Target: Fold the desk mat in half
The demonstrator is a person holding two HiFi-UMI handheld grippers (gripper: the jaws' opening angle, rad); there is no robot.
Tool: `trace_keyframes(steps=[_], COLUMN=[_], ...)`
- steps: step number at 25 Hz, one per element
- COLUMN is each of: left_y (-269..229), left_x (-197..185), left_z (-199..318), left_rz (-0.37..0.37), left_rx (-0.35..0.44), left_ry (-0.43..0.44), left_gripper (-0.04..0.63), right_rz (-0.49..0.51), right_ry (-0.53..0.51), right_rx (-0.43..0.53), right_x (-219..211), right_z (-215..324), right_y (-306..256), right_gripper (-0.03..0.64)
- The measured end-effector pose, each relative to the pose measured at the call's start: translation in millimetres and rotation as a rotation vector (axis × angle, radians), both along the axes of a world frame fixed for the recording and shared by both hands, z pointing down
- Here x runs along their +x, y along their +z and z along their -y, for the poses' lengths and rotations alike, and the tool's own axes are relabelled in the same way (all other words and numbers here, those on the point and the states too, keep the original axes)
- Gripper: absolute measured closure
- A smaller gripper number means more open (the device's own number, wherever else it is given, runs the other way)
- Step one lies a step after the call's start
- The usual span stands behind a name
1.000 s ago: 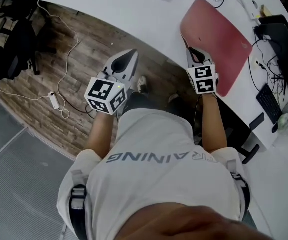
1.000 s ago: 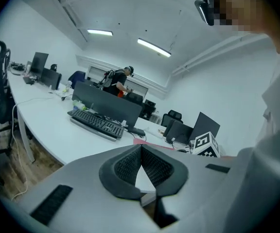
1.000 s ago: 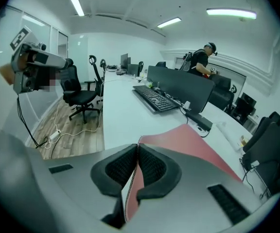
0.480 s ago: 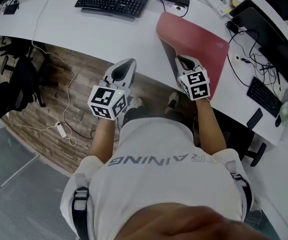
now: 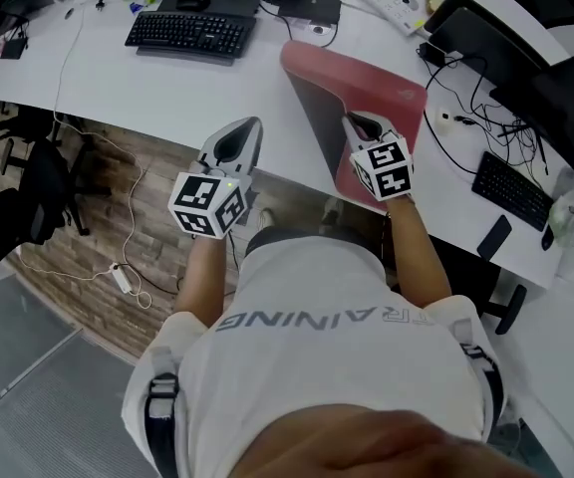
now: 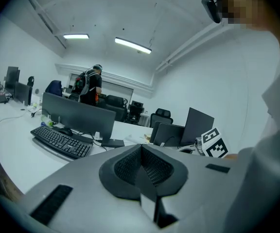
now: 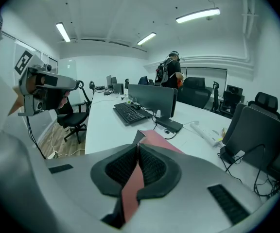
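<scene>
Right hand-held gripper (image 5: 359, 122): closed on the near edge of the desk mat; in the right gripper view (image 7: 137, 152) a red strip of the mat runs between the two pads.
Left hand-held gripper (image 5: 242, 129): at 9 o'clock of the right one, above the table's rim; its jaws meet (image 6: 141, 152) with nothing between them.
Desk mat (image 5: 377, 78): red, lying on the white table (image 5: 147, 88). Its near edge is raised off the surface, showing the grey underside, while its far edge lies flat at about 1 o'clock of the right hand-held gripper.
Step in hand (judged): carrying the raised edge over toward the far edge.
Doing it well (judged): hold the edge level with the far edge while it travels, so the two meet squarely. A single hold may let the free end sag and skew the crease, and the empty left hand-held gripper could take the same edge further along, at 10 o'clock.
Surroundings: a black keyboard (image 5: 189, 30) sits at 10 o'clock of the mat, apart from it. Cables (image 5: 456, 118) lie at 3 o'clock, near the landing side.
</scene>
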State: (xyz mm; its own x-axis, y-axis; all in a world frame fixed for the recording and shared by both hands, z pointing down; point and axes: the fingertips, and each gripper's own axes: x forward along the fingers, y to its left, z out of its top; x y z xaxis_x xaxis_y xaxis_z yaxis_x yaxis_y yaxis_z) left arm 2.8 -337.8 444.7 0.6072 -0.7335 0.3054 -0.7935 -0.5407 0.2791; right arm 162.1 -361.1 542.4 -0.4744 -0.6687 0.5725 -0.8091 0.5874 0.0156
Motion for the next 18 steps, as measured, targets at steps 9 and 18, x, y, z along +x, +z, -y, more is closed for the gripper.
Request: trace_keyframes(steps=[9, 18], left_y=[2.3, 10.1], left_x=[51.7, 92.3], left_z=[14.9, 20.0], left_rz=[0.004, 0.003], left_rx=[-0.009, -0.037], left_ry=[0.032, 0.047], left_gripper=[0.568, 0.568], right_rz=[0.006, 0.024], right_ry=[0.058, 0.141], right_rx=[-0.007, -0.029], right_x=[64.8, 129.5], right_z=[15.1, 40.9], right_y=[4.8, 20.9], right_gripper=[0.583, 0.583])
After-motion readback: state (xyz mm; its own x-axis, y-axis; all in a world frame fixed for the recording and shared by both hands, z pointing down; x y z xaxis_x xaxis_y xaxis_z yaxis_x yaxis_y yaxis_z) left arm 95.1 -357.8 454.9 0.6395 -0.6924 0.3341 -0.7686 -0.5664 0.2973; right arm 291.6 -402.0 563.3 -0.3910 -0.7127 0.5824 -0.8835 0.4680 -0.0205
